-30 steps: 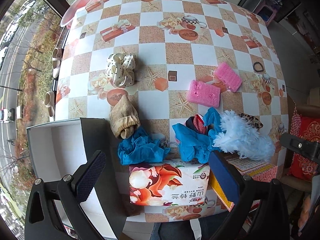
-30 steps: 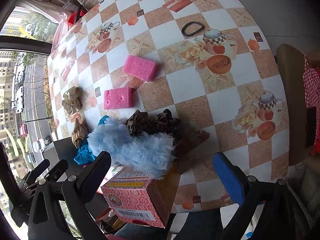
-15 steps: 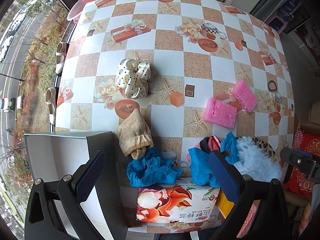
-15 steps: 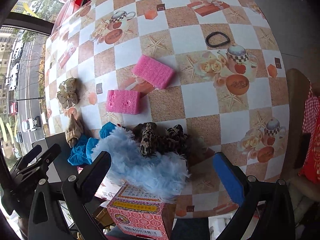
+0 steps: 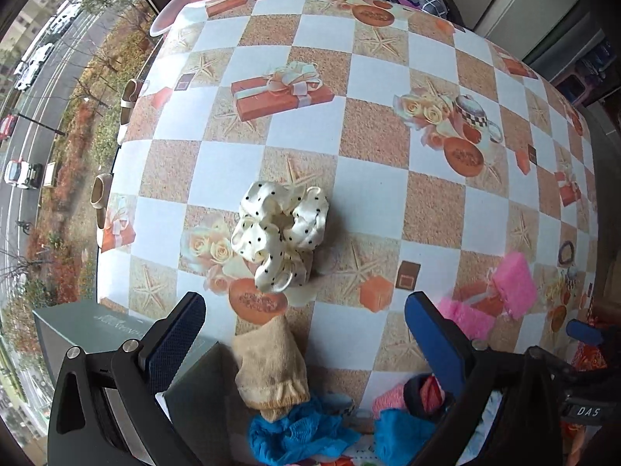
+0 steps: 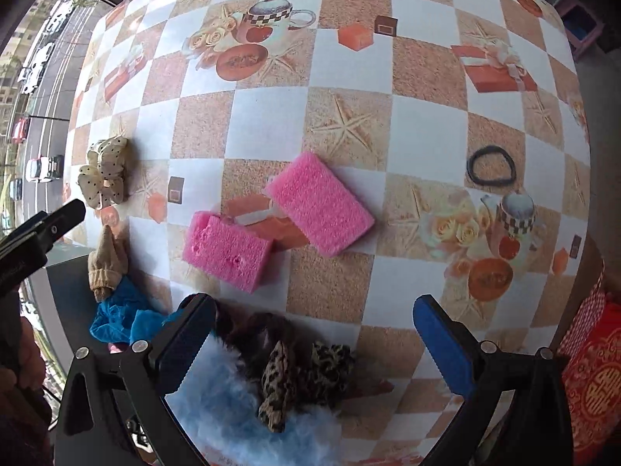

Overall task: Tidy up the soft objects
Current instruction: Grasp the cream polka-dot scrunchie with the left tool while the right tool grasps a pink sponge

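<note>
The left gripper [image 5: 302, 310] hung spread and empty above a checkered table [image 5: 434, 213], a cream polka-dot scrunchie [image 5: 279, 233] just ahead and a tan sock [image 5: 271, 369] between its fingers. The right gripper [image 6: 314, 326], also spread and empty, faced 2 pink sponges [image 6: 229, 250] [image 6: 320, 202], with a leopard scrunchie [image 6: 306, 372] on blue fluff [image 6: 217, 400] below.

A home: printed tablecloth [image 5: 302, 163], slippers [image 5: 101, 194] on the windowsill.

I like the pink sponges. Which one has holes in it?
The pink sponge nearer the right gripper, the left one: its top has dents and holes. The other sponge looks smooth.
</note>
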Tool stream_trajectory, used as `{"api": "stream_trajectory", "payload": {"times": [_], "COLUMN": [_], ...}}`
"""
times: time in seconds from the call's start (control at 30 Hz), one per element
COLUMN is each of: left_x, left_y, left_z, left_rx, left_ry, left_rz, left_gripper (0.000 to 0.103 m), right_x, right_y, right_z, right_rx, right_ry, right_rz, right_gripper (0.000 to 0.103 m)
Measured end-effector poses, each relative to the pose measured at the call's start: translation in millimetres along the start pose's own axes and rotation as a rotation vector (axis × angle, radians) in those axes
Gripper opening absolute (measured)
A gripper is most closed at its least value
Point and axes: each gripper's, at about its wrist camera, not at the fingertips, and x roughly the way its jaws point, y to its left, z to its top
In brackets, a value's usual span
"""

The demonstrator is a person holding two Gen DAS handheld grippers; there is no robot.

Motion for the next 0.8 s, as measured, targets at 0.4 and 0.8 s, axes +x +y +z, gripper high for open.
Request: {"api": "stream_trajectory", "payload": {"times": [0.4,0.8], "left_x": [62.6,92.7], "left_y": [5.5,21.8], "left_z": [27.2,29.7], "left_rx": [-0.082,-0.141], "left_ry": [0.048,0.114], "left_rz": [0.013,-0.054], "left_gripper": [0.103,0.103], "right_x": [56.5,75.0], "right_y": [-4.2,15.3], "right_z": [43.4,49.3], "right_rx": [-0.033,-0.159], "right_ry": [-0.012,-0.028], "right_rz": [-0.031,-0.16], "right_gripper": [0.103,0.103]}}
